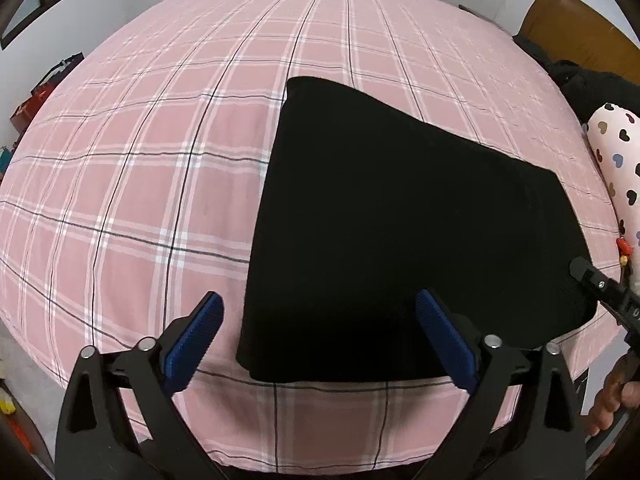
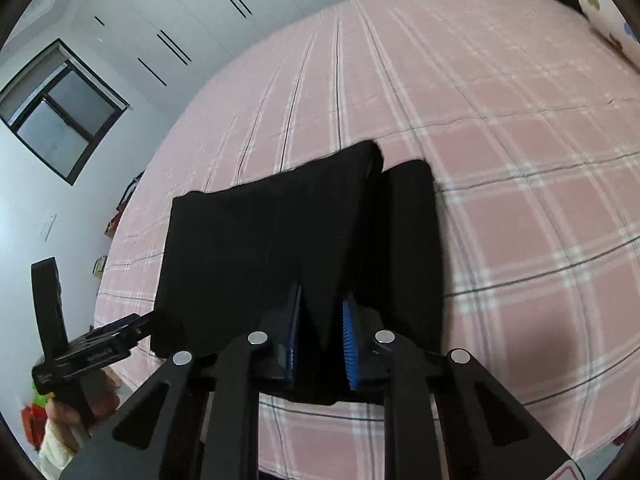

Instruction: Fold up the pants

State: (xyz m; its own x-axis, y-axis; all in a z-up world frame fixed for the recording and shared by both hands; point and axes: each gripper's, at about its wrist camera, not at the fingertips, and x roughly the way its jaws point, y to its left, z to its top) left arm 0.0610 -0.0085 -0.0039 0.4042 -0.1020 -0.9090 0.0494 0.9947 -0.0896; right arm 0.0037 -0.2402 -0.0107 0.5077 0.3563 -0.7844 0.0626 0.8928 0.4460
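A: Pants?
B: Black pants [image 1: 404,236], folded, flat on the pink plaid bedspread [image 1: 160,160], near its front edge, about 3 o'clock of the left view's center.
A: Left gripper [image 1: 318,330]?
B: Fingers spread wide, nothing between them, hovering over the fold's near-left corner.
A: Right gripper [image 2: 322,320]?
B: Blue pads [image 2: 349,340] clenched on the pants' near edge, fabric pinched between. Heart-print pillow [image 1: 616,152] at 3 o'clock.

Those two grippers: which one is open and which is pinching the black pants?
The left gripper is open, blue pads wide apart. The right gripper is shut on the black pants.
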